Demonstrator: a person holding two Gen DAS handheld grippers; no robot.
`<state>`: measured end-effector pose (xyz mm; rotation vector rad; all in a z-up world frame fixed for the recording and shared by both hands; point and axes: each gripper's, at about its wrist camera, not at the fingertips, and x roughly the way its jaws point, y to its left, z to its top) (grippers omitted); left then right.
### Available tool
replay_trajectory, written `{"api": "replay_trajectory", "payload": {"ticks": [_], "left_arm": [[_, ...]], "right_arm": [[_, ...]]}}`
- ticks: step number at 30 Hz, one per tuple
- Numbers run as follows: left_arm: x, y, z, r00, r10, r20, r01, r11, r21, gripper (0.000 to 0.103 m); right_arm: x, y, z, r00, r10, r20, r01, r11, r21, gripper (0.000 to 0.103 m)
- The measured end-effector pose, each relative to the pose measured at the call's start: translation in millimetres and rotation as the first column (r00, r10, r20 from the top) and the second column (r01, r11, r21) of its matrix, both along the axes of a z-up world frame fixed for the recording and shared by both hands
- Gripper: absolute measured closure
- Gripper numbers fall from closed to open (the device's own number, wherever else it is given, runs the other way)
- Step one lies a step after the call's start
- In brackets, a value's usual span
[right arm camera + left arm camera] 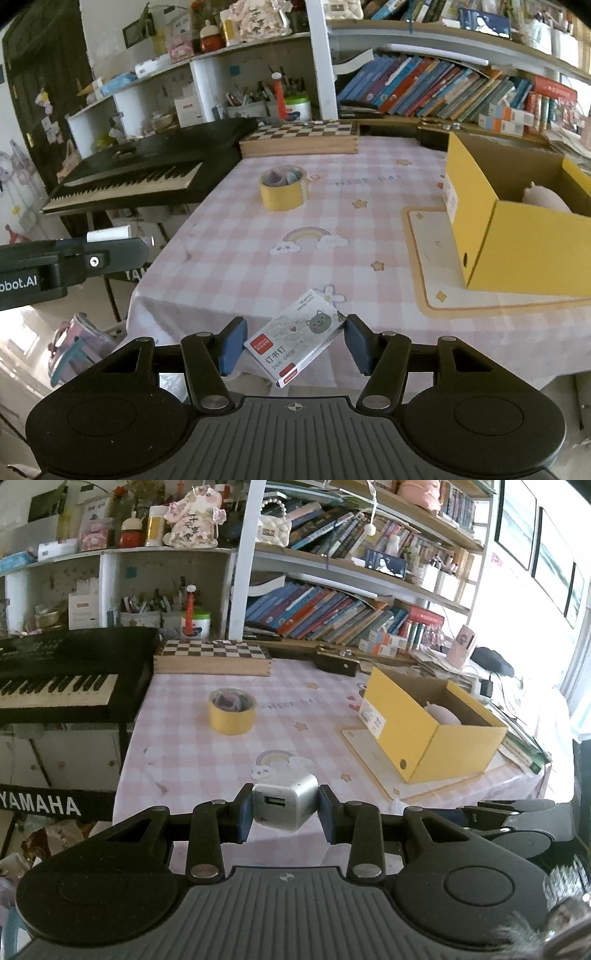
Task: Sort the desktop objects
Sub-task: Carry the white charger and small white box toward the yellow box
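My left gripper is shut on a small white and silver charger cube, held over the near edge of the pink checked table. My right gripper is shut on a staples box with a cat picture, gripped slantwise at its corners above the table's front edge. An open yellow cardboard box stands on the right with a pale pink object inside. A roll of yellow tape sits mid-table. In the right wrist view the left gripper shows at the far left, and the yellow box and tape roll appear too.
A black Yamaha keyboard stands left of the table. A wooden chessboard box lies at the back, and a dark case beside it. Shelves of books rise behind. A beige mat lies under the yellow box.
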<state>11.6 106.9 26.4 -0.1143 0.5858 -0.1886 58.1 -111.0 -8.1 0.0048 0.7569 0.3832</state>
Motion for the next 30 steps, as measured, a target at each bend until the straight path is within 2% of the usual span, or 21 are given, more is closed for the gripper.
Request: {"api": "replay_trajectory", "payload": {"ticks": [8, 13, 30], "left_arm": [[-5.4, -12.6, -4.7, 0.998, -0.057, -0.016, 0.056, 0.998, -0.013, 0.07], [-1.1, -29.7, -6.6, 0.992, -0.125, -0.027, 0.125, 0.992, -0.015, 0.07], [10.6, -91.3, -14.8, 0.943, -0.328, -0.053, 0.328, 0.945, -0.019, 0.07]], "right_arm": [[-16.3, -14.9, -1.4, 0.999, -0.053, -0.006, 0.053, 0.999, -0.007, 0.045], [-24.3, -30.8, -1.8, 0.993, -0.113, -0.017, 0.113, 0.994, -0.008, 0.045], [-46.5, -84.9, -7.8, 0.954, -0.296, -0.055, 0.295, 0.955, -0.015, 0.045]]}}
